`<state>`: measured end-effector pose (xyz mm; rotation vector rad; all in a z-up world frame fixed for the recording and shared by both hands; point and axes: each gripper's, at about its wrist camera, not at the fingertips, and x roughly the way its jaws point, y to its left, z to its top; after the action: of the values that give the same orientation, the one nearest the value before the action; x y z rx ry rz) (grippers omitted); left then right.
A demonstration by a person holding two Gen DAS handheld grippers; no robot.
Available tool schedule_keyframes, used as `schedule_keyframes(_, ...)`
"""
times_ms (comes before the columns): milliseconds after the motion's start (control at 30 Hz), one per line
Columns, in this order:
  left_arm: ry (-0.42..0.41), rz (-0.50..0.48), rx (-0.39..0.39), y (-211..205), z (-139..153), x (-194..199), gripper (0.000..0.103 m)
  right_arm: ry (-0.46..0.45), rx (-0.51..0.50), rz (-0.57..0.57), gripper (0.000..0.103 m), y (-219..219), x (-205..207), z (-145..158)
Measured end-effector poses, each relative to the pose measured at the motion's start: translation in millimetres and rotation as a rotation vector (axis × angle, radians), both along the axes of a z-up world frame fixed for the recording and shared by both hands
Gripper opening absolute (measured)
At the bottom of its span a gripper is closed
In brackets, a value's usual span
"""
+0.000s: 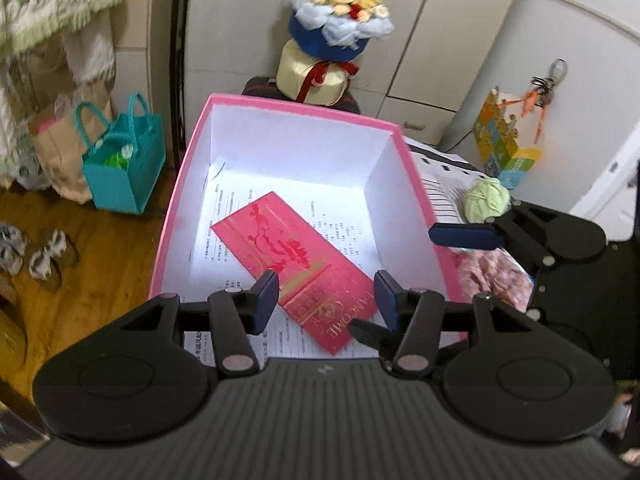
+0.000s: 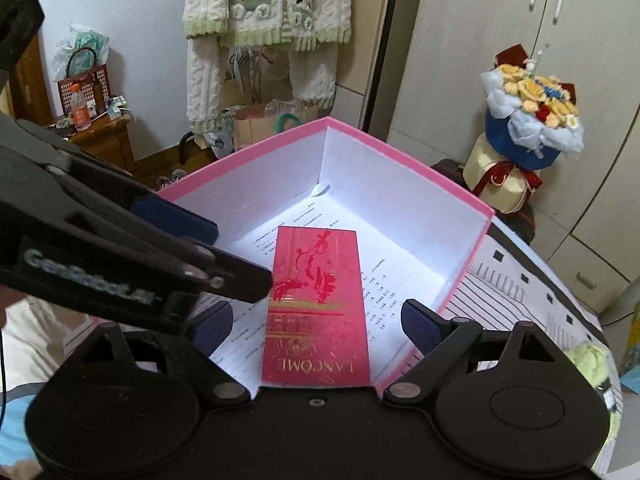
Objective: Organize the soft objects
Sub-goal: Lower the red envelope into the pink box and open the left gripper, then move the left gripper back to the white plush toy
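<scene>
Cream wardrobe (image 2: pixel 500 80) with 2 upper doors fills the far side of the room; white wall to its left in the right wrist view, wooden floor (image 1: pixel 80 248) below.

Knitted cream-and-green clothes (image 2: pixel 260 20) hang on that wall, paper bags beneath them. A teal bag (image 1: pixel 124 168) stands on the floor just beside the box.

The surface under the box carries a striped black-and-white cloth (image 2: pixel 532 292).

Pink box (image 1: pixel 188 168), open, white inside, sits on that cloth. Printed papers (image 2: pixel 380 292) cover its bottom; a red envelope (image 2: pixel 316 312) lies flat on them.

A flower bouquet (image 1: pixel 340 12) in blue wrap rests on a cream round box (image 1: pixel 308 76) behind the pink box.

Soft things lie outside the box on its right side in the left wrist view: a pale green ball of yarn (image 1: pixel 486 200) on the cloth, and a fuzzy pink item (image 1: pixel 492 276) near it, partly hidden.

Left gripper (image 1: pixel 326 300) hangs over the near end of the box, jaws partly apart, nothing between them.

Right gripper (image 2: pixel 316 324) also over the box, jaws wide, holding nothing.
</scene>
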<state>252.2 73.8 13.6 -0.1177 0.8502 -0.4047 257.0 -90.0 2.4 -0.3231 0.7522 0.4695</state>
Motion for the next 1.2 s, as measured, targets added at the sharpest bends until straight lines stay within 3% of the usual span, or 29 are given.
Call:
schedule_keyframes(367, -0.143, -0.069, 0.030, -4.8, 46.3, -71.8, 0.059, -0.071, 0.065, 0.018, 0.093, -27.8, -63.3, 35.7)
schedule_keyframes(633, -0.191, -0.177, 0.019, -21.2, 61.6, -118.0, 0.060, -0.099, 0.208, -0.051, 0.093, -101.0, -122.5, 51.3)
schedule_keyframes(933, -0.181, -0.287, 0.040, -61.9, 52.8, -143.9, 0.060, -0.131, 0.268, -0.163, 0.094, -173.7, -173.9, 27.0)
schedule_keyframes(1200, -0.115, -0.380, 0.049, -104.5, 26.7, -151.2, 0.060, -0.128, 0.250, -0.194, 0.094, -199.9, -201.3, -9.2)
